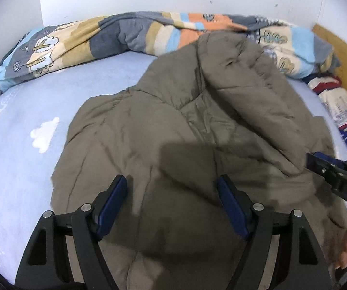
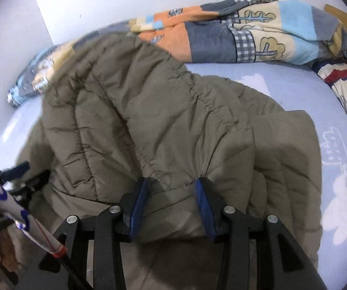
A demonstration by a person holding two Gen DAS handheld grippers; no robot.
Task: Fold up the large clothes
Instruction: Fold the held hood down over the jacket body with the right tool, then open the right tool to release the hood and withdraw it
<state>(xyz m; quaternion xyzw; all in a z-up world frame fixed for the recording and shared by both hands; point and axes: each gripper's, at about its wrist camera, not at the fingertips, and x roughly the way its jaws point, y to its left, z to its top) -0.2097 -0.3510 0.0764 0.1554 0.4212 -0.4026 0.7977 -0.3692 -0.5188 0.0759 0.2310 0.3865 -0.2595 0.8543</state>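
A large olive-grey padded jacket (image 1: 185, 130) lies spread on the bed; it also fills the right wrist view (image 2: 163, 125). My left gripper (image 1: 172, 193) is open and hovers over the jacket's near part, holding nothing. My right gripper (image 2: 171, 193) is shut on a thick fold of the jacket, the padded fabric bunched between its blue pads (image 2: 203, 200). In the left wrist view the right gripper (image 1: 318, 164) shows at the right edge, against the jacket's side. The left gripper (image 2: 21, 176) shows at the left edge of the right wrist view.
The bed has a light blue sheet with white clouds (image 1: 23, 145). A rolled patchwork blanket (image 1: 115, 38) lies along the white wall at the back. A patterned pillow (image 2: 343, 89) and a wooden headboard (image 1: 343, 55) are at the right.
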